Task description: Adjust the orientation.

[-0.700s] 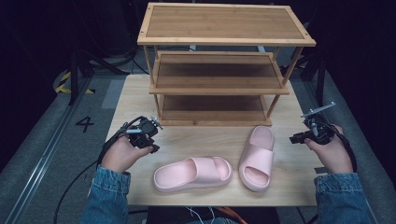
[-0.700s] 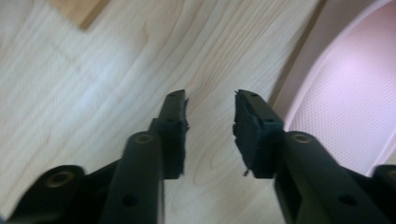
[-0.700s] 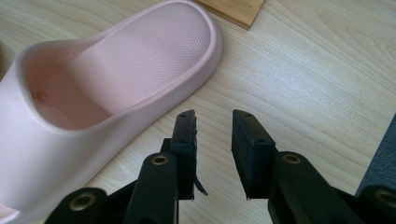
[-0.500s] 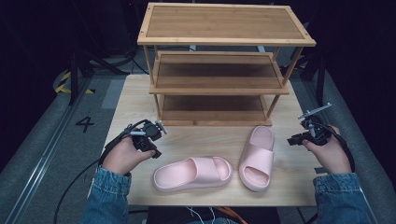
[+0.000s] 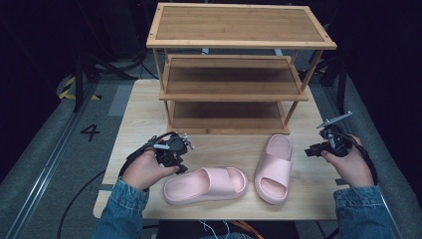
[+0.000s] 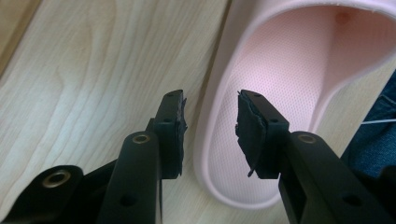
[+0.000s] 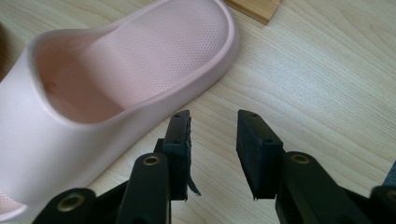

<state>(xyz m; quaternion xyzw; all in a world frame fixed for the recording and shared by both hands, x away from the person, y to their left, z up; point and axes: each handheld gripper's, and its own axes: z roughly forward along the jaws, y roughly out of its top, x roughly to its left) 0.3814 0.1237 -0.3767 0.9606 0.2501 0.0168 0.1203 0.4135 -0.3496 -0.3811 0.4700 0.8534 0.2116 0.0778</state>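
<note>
Plainly, two pink slippers lie on the table at six o'clock from the wooden rack: left slipper sideways, right slipper lengthwise. A "4" marks the floor. Left gripper fingers straddle the left slipper's rim, parted, not pressing; right gripper fingers parted, empty, beside the right slipper.

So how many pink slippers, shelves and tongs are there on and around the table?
Pink slippers: 2, left slipper and right slipper
Wooden shelf racks: 1, the rack at the back of the table
Tongs: 2, left tongs and right tongs, both open
Total: 5
</note>
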